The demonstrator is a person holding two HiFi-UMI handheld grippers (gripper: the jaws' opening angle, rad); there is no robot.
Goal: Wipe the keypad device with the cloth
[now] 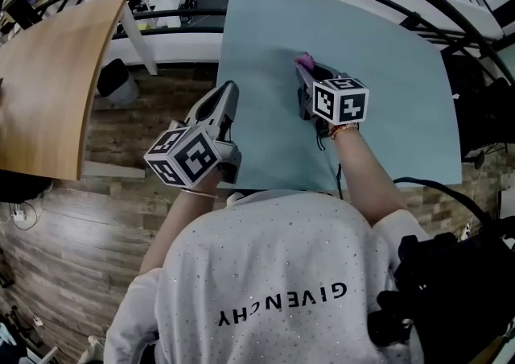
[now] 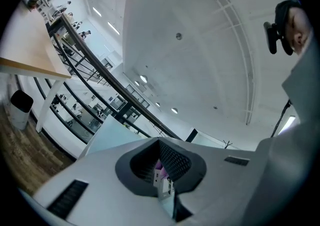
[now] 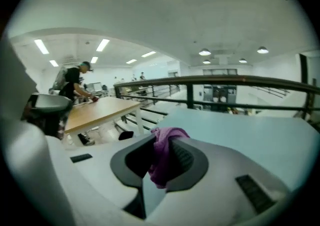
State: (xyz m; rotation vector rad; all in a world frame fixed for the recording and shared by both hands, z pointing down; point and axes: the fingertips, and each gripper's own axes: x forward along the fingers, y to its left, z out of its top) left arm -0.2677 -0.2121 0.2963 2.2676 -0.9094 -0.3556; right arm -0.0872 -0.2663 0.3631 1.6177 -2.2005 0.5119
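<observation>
Right gripper (image 1: 306, 72), arm outstretched, clamps purple cloth (image 3: 161, 157)

Setting: a large open-plan office or lab hall with a railed edge. Evidence noted: a black railing (image 3: 210, 81) ran ahead of the right gripper (image 3: 161, 145), past the far edge of the light-blue table (image 3: 260, 135) beneath it. The white ceiling overhead carried strip lights (image 3: 102, 45) and recessed round lights (image 3: 204, 52). A long wooden table (image 1: 48, 88) stood to the left of the left gripper (image 1: 231, 88), with a person (image 3: 75, 82) bent over its far end. A black waste bin (image 1: 117, 80) stood by that table's white leg. Wood-plank floor (image 1: 72, 225) lay below and left of the left gripper, with loose cables (image 1: 20, 213) on it.
</observation>
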